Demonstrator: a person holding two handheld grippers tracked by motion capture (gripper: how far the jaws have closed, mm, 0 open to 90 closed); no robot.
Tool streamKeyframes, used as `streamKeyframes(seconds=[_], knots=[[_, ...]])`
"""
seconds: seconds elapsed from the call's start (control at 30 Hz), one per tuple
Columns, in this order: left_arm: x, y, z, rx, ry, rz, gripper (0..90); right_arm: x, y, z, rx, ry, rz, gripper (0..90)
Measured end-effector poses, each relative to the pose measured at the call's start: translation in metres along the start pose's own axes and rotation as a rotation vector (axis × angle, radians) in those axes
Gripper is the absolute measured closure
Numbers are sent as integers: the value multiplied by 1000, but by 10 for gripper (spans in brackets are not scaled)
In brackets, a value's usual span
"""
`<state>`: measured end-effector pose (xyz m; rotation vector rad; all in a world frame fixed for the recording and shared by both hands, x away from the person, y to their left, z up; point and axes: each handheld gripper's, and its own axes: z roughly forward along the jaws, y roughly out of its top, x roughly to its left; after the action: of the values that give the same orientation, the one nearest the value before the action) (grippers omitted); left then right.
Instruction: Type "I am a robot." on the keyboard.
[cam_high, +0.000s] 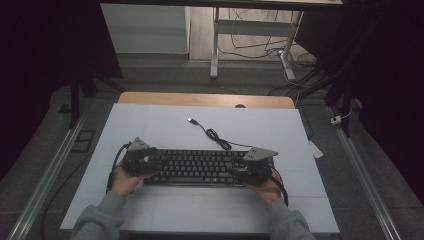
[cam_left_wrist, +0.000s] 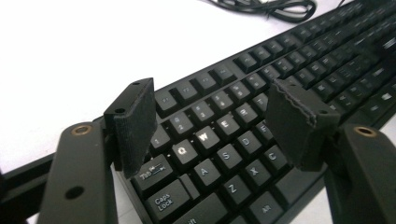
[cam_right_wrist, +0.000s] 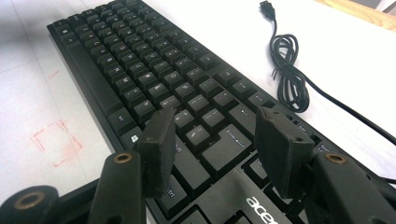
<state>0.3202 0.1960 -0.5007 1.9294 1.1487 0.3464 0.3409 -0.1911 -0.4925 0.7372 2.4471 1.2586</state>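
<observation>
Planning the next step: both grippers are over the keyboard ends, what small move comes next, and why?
Probably lower both grippers to straddle the keyboard edges. The left gripper hovers open over the Q-W keys and the right gripper hovers open above the Enter end; neither pad set touches anything yet.

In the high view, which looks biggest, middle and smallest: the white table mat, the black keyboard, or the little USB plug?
1. White table mat
2. Black keyboard
3. Little USB plug
</observation>
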Motion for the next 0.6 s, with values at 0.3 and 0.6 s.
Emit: streamKeyframes(seconds=[0.3, 0.6], knots=[[-6, 1, -4, -6, -54, 38, 446, -2, -1, 4, 15, -3, 4, 484], [-22, 5, -5, 0, -163, 85, 739, -3, 0, 5, 23, -5, -6, 484]])
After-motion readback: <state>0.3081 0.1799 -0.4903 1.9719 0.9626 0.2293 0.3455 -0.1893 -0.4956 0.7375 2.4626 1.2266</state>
